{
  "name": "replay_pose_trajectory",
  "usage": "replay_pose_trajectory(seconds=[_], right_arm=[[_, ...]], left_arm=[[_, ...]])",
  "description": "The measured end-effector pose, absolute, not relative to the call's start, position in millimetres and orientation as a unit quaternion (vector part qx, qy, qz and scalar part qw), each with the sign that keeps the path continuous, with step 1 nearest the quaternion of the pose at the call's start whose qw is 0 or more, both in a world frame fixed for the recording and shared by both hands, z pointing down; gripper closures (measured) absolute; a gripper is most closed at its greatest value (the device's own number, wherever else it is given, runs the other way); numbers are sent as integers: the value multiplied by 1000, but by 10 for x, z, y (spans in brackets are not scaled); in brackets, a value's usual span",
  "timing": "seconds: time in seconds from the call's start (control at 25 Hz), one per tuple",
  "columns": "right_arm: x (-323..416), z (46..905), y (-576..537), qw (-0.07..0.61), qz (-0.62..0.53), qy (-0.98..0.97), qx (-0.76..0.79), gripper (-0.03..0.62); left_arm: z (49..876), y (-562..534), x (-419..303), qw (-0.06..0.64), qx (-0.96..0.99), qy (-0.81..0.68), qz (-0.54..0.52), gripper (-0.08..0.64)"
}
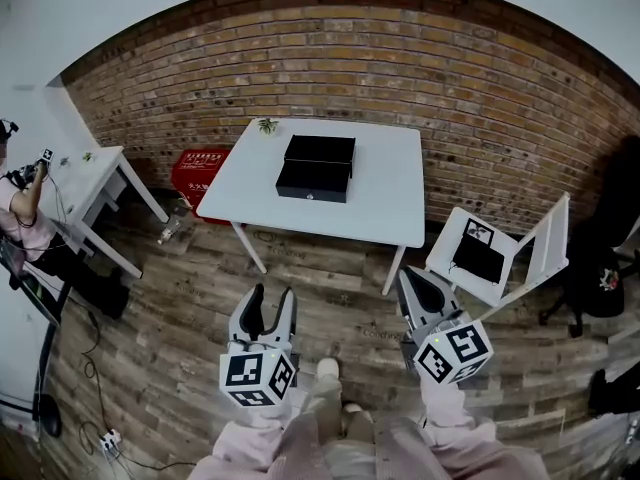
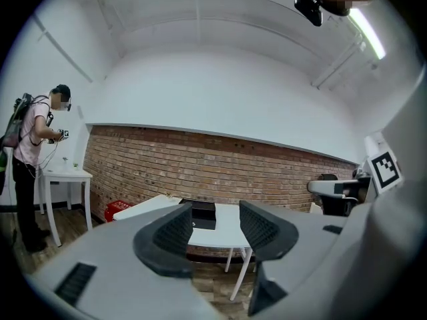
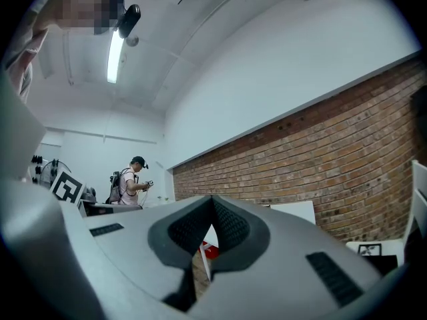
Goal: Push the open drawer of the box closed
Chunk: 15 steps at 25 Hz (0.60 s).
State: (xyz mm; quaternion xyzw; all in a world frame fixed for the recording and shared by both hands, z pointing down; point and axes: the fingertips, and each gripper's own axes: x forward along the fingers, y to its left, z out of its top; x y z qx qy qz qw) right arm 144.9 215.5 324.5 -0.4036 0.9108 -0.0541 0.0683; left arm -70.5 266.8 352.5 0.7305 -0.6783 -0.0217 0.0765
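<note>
A: So, left claw [image 1: 273, 293]: spread wide, nothing between the pads, hanging over the wood floor [image 1: 150, 368], short of the table [image 1: 390, 213].

B: And the right claw [image 1: 405, 274]?

A: Pressed together, tips touching, pinching nothing. Also out over the floor, just off the table's near right corner.

B: Whereabouts of the box [image 1: 320, 149]?

A: Up on the white table, toward the far edge, roughly mid-width. Black, with the drawer [image 1: 313, 182] sticking out on the near side, facing both claws. Well apart from either one.

B: Anything else worth a mention?

A: Small plant [image 1: 267, 125] at the table's far left corner. Red crate [image 1: 200, 173] down on the floor by the left edge. White chair [image 1: 548, 243] past the near right corner, flat black thing on its seat. Way off left, a person [image 1: 18, 208] at a second table [image 1: 95, 173], brick wall [image 1: 450, 78] behind it all.
</note>
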Motion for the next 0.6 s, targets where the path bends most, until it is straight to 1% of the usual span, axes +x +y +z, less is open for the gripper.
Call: replay_pose_trajectory(seconds=[0.6], right_arm=[[1032,3398,1179,66,-68,911,-401,591]], left_arm=[[3700,1688,-1116,96,728,-679,-10,342]])
